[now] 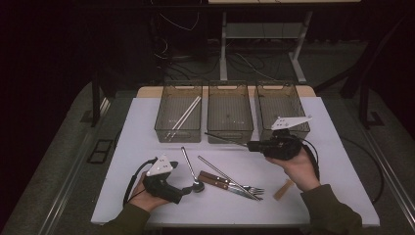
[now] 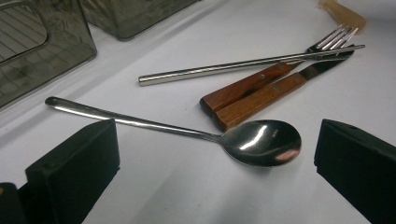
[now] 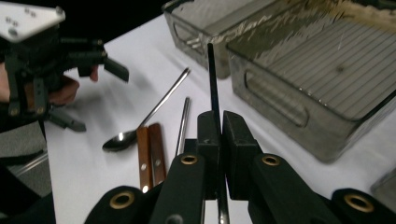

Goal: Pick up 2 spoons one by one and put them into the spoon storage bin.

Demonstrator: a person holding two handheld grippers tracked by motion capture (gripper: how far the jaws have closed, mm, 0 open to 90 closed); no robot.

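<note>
— Metal chopstick point(image 3: 213, 79), thin and dark, was pinched tight in the right gripper point(image 1: 250, 145). It was up off the white table point(image 1: 342, 161), just in front of the middle bin point(image 1: 230, 110), near the back edge.

— Was the other gripper holding anything?

— No. The left gripper point(image 2: 215, 163) had its jaws wide apart, with nothing in them. It was near the front edge, and the spoon point(image 2: 261, 142) lay on the table between the jaws.

— What else was there?

— Another chopstick point(image 2: 233, 67) lay across a fork point(image 2: 334, 37) and a knife point(image 2: 275, 93) with wooden handles, close to the spoon. Two chopsticks point(image 1: 183, 117) were in the left bin point(image 1: 166, 105).
</note>
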